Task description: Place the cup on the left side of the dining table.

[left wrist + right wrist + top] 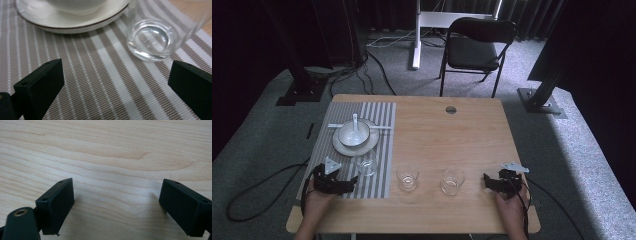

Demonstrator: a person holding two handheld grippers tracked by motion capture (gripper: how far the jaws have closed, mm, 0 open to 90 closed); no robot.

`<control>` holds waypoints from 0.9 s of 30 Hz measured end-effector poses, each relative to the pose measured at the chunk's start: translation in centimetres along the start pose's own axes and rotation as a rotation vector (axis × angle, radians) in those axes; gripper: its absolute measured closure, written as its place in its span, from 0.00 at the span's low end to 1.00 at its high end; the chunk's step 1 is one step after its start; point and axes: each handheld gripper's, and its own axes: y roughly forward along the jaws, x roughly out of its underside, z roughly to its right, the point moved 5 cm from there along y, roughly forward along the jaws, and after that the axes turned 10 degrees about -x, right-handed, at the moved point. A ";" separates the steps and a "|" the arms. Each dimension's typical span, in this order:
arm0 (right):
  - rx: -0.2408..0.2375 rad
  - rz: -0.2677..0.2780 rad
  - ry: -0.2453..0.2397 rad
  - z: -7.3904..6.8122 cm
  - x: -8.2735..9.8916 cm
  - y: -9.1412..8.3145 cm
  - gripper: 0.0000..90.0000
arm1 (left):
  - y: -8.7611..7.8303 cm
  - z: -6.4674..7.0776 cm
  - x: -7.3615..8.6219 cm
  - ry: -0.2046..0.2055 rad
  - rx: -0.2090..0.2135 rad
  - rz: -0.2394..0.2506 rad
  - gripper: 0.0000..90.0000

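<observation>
Step in hand: the left tool (346, 183) rests low on the striped placemat (382, 150), aimed at the glass on the mat (368, 163); I judge that a grasp of this glass is about to begin.
Left tool: jaws spread wide and holding nothing; in the left gripper view the glass (152, 37) stands ahead of them and toward the right jaw, not yet between them.
Right tool: the right tool (490, 181) sits on the bare tabletop (452, 135) with its jaws wide too, nothing between them, aimed at wood grain.
Where the glass is: on the near right part of the placemat, just in front of the plate (343, 147) that carries a bowl (353, 133) and a spoon (356, 123); it stands close to the plate's rim, though I cannot tell whether they touch.
Other glasses: a middle glass (407, 178) and a right glass (452, 181) stand on the wood, well apart from each other, the right one near the right tool.
How to do it well: shift the left tool toward its right jaw's side so the glass sits centred, go forward level, and close on the lower wall, where the thick base gives firm support. Keep the left jaw clear of the plate's rim.
What could go wrong: clear, smooth glass may slip, so I would squeeze gently and evenly.
Which way it points: the glass stands upright, mouth up; its long axis is vertical, base flat on the mat.
</observation>
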 end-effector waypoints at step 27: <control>0.000 0.000 0.000 0.0 0.0 0.0 0.14 | -1.6 -3.3 3.8 -0.090 -0.167 0.005 0.01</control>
